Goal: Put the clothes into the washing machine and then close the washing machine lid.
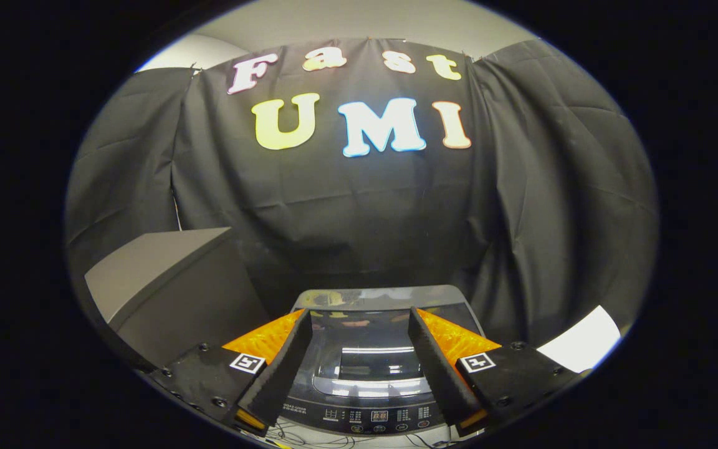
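Note:
The washing machine (334,299) stands below and ahead of me, a top-loader seen from its front side. Its dark glossy lid (365,365) lies flat on top and mirrors the ceiling lights and the wall behind. The control panel (378,415) with small buttons and a display runs along the near edge, between the bases of my fingers. My gripper (359,317) hovers above the lid, open wide, with nothing between its fingers; the fingertips (301,324) reach to about the lid's far half.
A grey box-like unit (166,280) with a slanted top stands to the left of the machine. A white surface (580,346) shows to the right. Black cloth walls close in behind and on both sides. Cables (309,436) lie below the panel.

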The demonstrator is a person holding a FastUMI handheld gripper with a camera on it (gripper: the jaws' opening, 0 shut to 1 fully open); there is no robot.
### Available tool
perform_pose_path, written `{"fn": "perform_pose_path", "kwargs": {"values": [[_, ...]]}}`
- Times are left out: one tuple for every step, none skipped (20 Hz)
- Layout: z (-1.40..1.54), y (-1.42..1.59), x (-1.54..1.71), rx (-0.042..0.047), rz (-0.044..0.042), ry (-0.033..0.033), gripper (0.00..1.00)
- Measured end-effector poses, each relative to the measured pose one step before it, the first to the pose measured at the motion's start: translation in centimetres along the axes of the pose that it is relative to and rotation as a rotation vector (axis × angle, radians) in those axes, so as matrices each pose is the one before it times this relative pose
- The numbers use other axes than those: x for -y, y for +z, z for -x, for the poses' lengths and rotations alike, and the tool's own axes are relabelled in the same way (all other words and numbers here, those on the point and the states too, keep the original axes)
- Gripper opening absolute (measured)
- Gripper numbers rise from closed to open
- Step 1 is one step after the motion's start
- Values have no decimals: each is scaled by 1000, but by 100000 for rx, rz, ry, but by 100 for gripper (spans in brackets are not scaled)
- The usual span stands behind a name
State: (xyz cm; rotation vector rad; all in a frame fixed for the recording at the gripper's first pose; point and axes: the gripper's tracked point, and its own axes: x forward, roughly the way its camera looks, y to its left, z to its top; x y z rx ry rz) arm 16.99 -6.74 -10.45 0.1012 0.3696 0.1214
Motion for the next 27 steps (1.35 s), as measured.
{"fn": "perform_pose_path", "kwargs": {"values": [[1323,1011,-32,3286,645,-286,97],[1323,1355,-155,3400,351,129,97],[1311,1345,-145,3156,58,197,97],[1554,1377,-191,3278,104,212,97],[1571,1602,-73,3424,374,-276,97],[1600,1632,-49,3576,421,-38,97],[1551,1669,-75,3586,474,-131,97],[1375,1275,111,2641,761,-405,97],[1283,1150,142,2091,749,-533,97],[1208,851,236,1796,839,-712,97],[1186,747,308,1372,668,-1065,97],[1168,645,212,1250,354,-690,97],[1064,404,258,785,-175,-1044,97],[973,295,138,758,-211,-512,97],[919,386,204,1439,-168,-1026,97],[736,287,102,1066,310,-445,97],[547,178,73,730,475,-632,97],[338,11,108,326,60,-565,97],[342,117,-43,97,-397,-281,97],[191,237,-191,682,-1085,-38,97],[204,238,-186,578,-773,91,97],[244,262,-14,955,-321,-422,97],[138,120,-71,446,213,-150,97],[6,60,-169,270,230,164,97],[43,60,-160,-34,394,221,97],[36,-3,9,-229,370,57,97],[16,268,-111,619,-91,193,97]]}}
